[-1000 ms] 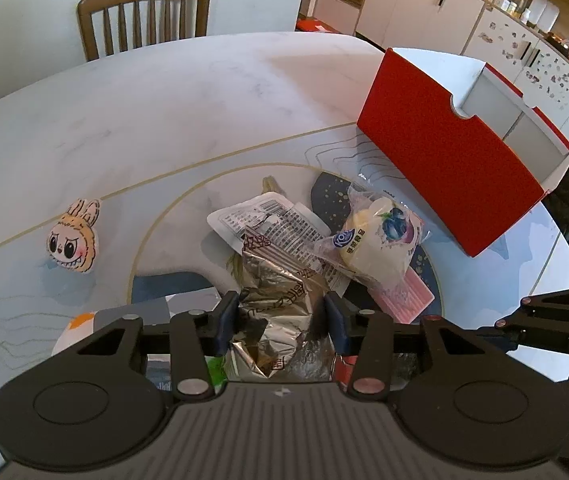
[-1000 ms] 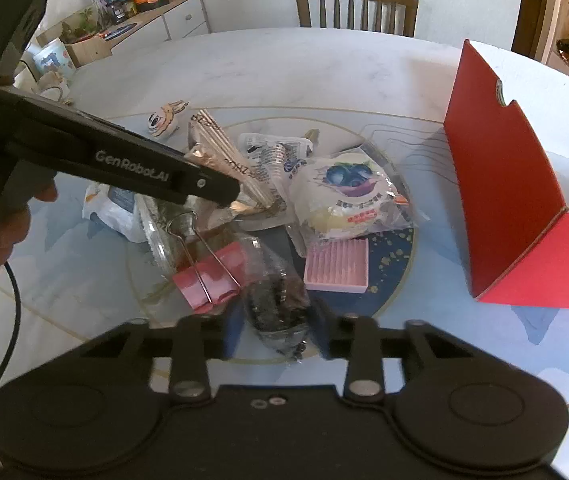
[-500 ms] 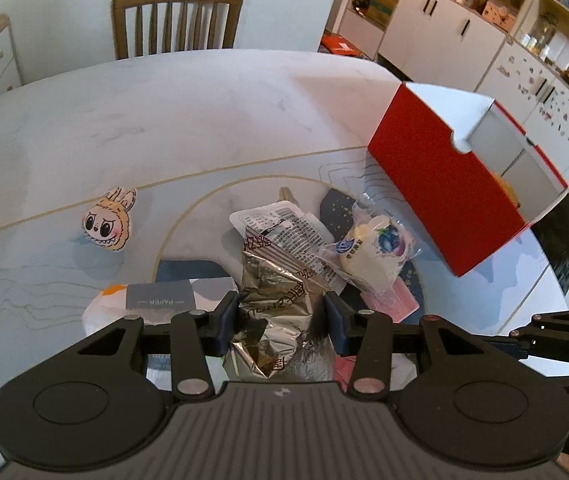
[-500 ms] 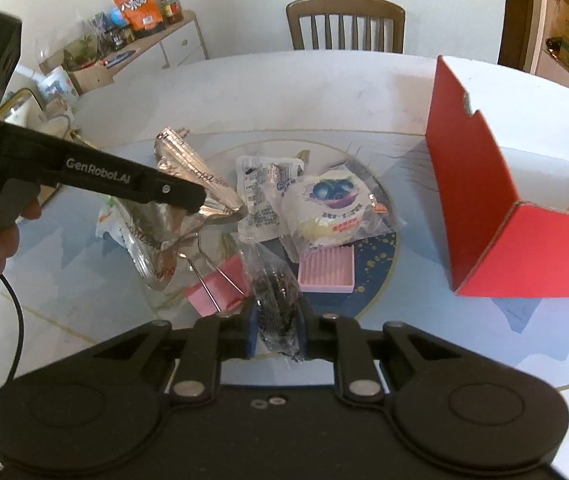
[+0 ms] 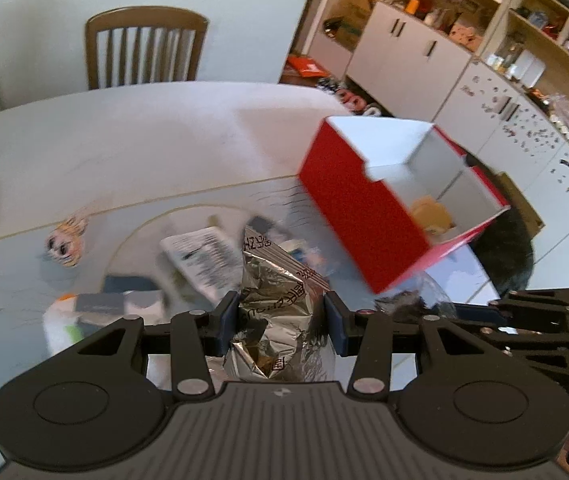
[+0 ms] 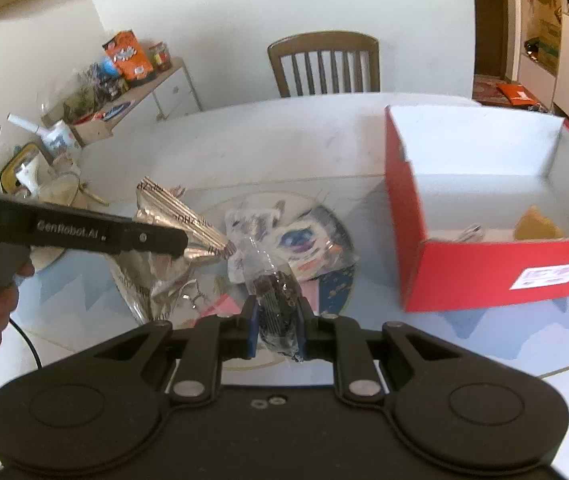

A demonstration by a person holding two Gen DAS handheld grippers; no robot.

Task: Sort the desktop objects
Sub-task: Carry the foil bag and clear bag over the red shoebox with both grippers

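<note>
1. The left gripper [image 5: 282,320] is clamped part-way on a crumpled silver foil bag [image 5: 280,300], which stands up between the pads.
2. The right gripper [image 6: 277,330] is squeezed nearly fully together on a small clear packet of dark contents [image 6: 278,300], its long axis running forward along the fingers.
3. Both loads hang clear above the table [image 6: 284,152], over the remaining clutter.
4. The open red box [image 6: 484,268] lies ahead and to the right of both grippers; the right one looks nearer, so its packet probably goes in first.
</note>
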